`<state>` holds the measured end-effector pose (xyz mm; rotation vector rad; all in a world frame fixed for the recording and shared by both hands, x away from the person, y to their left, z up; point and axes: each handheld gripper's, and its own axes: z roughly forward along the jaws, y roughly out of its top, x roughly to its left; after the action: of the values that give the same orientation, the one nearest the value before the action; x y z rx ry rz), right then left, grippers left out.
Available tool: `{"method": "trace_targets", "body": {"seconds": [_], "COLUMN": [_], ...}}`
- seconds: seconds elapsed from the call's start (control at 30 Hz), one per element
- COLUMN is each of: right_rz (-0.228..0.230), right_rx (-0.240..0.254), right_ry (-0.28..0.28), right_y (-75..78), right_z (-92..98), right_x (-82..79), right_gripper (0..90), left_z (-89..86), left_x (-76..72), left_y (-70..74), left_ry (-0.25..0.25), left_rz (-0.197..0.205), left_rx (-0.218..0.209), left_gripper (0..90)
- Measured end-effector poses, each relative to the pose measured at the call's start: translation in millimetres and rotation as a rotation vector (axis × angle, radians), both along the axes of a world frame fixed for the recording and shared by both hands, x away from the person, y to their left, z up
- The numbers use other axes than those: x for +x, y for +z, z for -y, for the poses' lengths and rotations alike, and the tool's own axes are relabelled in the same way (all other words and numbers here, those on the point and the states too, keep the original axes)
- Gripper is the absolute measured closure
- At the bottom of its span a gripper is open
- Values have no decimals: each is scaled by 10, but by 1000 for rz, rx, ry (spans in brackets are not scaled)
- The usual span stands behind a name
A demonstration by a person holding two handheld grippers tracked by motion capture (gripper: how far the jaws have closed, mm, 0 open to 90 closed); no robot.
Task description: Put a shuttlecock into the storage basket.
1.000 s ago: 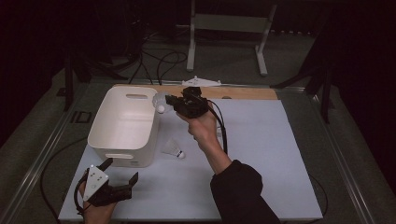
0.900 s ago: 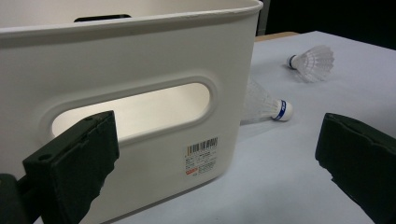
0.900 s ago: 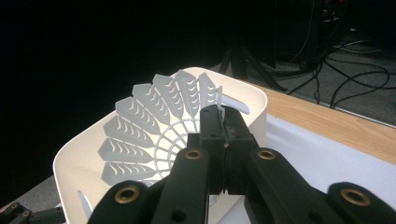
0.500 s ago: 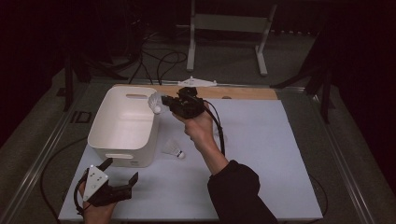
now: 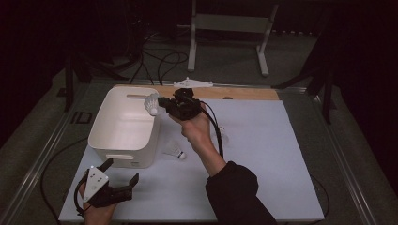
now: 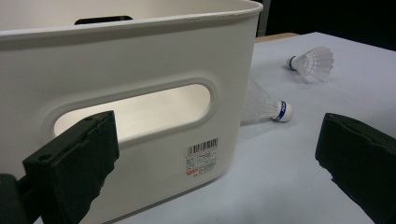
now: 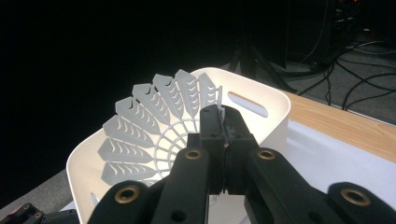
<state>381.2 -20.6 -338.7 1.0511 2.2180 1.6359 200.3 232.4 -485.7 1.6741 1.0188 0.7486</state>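
My right gripper (image 5: pixel 162 104) is shut on the skirt edge of a white shuttlecock (image 5: pixel 151 103), held in the air over the right rim of the white bin (image 5: pixel 123 152). In the right gripper view the jaws pinch the shuttlecock's feathers (image 7: pixel 154 123) with the bin (image 7: pixel 275 105) below. My left gripper (image 5: pixel 123 173) stands open near the table's front left corner, pointing at the bin's near wall (image 6: pixel 140 56). A second shuttlecock (image 5: pixel 174 151) with a blue band lies beside the bin's right side (image 6: pixel 266 105). A third shuttlecock (image 6: pixel 313 63) lies farther right on the white sheet (image 5: pixel 221 136).
A strip of bare wood (image 5: pixel 244 93) runs along the table's back edge, with a grey three-cornered plate (image 5: pixel 192 83) on it. Cables (image 5: pixel 159 58) and a metal stand (image 5: pixel 225 23) lie on the floor behind. The white table sheet (image 5: pixel 281 159) spreads to the right.
My right gripper has carried the shuttlecock a little to the left, from beside the bin to over its right rim. The left gripper has stayed put.
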Motion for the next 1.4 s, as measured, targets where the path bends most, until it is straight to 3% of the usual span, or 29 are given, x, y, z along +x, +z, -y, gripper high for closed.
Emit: {"method": "trace_targets", "body": {"seconds": [0.83, 0.87, 0.9, 0.93, 1.0, 1.03, 1.23, 1.4], "right_rz": [14, 11, 16, 16, 9, 2, 5, 30], "right_rx": [-17, -12, -4, -4, 29, 26, -19, -57], "right_ry": [63, 70, 77, 77, 103, 103, 43, 15], "right_y": [-33, -34, -38, -38, -35, -34, -32, -35], "right_z": [-290, -309, -320, -320, -324, -317, -228, -168], "right_x": [-58, -64, -64, -64, -48, -42, -11, -19], "right_gripper": [881, 847, 752, 752, 494, 418, 193, 129], "left_z": [-1, -2, -3, -3, -7, -7, -5, -1], "left_x": [-1, -1, -2, -2, -4, -4, -1, -1], "left_y": [1, 1, 2, 2, 2, 1, 1, 1], "left_ry": [-2, -2, -1, -1, 1, 1, 0, -1], "left_rz": [0, -1, -1, -1, 1, 1, 1, 0], "left_rx": [1, 1, 0, 0, -6, -7, -4, 0], "left_gripper": [2, 2, 2, 2, 2, 2, 2, 2]}}
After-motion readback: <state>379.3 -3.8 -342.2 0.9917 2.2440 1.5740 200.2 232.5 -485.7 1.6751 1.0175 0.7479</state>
